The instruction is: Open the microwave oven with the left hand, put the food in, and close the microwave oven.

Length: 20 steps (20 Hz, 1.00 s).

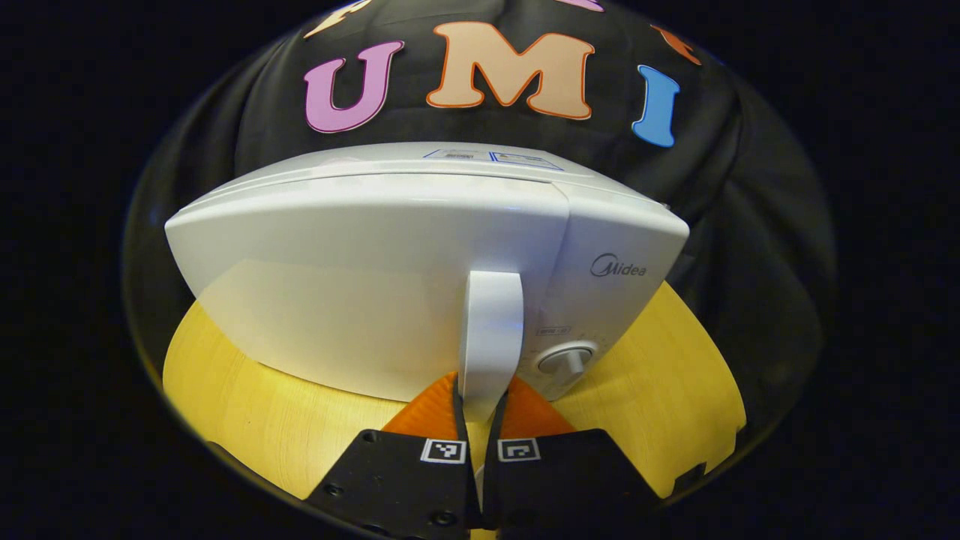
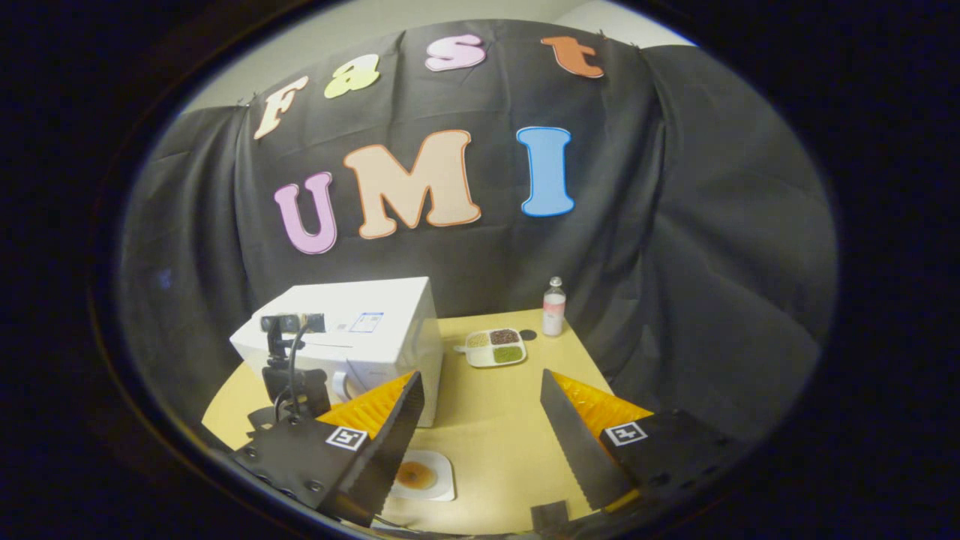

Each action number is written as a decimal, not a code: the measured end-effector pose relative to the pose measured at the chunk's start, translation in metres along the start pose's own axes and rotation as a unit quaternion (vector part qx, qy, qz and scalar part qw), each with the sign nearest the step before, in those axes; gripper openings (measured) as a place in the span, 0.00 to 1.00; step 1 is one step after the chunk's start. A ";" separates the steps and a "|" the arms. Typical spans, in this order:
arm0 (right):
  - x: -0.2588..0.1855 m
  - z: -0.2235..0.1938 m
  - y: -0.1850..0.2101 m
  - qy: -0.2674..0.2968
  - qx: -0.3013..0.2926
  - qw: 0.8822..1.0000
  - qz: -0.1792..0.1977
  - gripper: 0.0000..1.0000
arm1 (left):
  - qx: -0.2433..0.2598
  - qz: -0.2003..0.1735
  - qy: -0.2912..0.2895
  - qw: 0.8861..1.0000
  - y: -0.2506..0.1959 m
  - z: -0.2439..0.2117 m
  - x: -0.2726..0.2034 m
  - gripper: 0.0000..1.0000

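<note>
The white microwave stands close in front of me in the left gripper view, with its door closed. My left gripper is shut on the lower end of the upright white door handle, one finger on each side. From the right gripper view, the microwave sits at the left of the table, and the left gripper is at its front. A small white plate with brown food lies on the table below my right gripper, which hovers open and holds nothing.
A divided tray of grains and a small bottle stand at the back of the yellow wooden table, right of the microwave. A control knob sits right of the handle. Black cloth walls surround the table.
</note>
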State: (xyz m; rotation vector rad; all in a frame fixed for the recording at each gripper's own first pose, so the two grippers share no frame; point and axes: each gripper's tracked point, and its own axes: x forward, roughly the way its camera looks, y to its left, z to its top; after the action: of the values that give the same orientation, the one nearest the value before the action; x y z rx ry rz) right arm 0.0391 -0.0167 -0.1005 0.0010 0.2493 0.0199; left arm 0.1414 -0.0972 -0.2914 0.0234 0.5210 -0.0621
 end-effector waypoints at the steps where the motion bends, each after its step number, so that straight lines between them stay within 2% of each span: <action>1: 0.002 -0.002 0.002 0.002 -0.003 1.000 0.003 0.92 | -0.006 0.004 -0.002 1.000 0.000 0.000 0.000 0.01; 7: 0.010 -0.007 0.000 0.010 -0.017 1.000 0.007 0.92 | -0.037 0.022 0.008 0.999 0.003 -0.013 -0.016 0.01; 8: 0.011 -0.007 -0.002 0.012 -0.018 1.000 0.007 0.98 | -0.033 0.019 -0.010 0.999 0.006 -0.013 -0.023 0.01; 13: 0.018 -0.021 -0.002 0.032 -0.016 0.999 0.022 0.98 | -0.021 0.001 -0.003 1.000 0.015 -0.042 -0.062 0.04; 15: 0.018 -0.025 0.001 0.036 -0.021 0.999 0.030 0.98 | -0.015 0.004 0.004 1.000 0.021 -0.049 -0.072 0.13; 18: 0.014 -0.032 0.005 0.041 -0.027 0.998 0.042 0.98 | -0.059 0.012 0.010 0.998 0.031 -0.058 -0.084 0.24; 19: 0.012 -0.034 0.007 0.044 -0.028 0.998 0.047 0.93 | -0.071 0.024 0.011 0.997 0.039 -0.062 -0.087 0.27; 20: 0.012 -0.039 0.010 0.049 -0.029 0.997 0.052 0.92 | -0.079 0.029 0.015 0.996 0.045 -0.065 -0.091 0.41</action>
State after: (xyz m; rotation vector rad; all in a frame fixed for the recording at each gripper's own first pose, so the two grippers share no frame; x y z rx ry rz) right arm 0.0410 -0.0066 -0.1409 -0.0452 0.3464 0.1314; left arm 0.0337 -0.0448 -0.3021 -0.1159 0.5528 0.0374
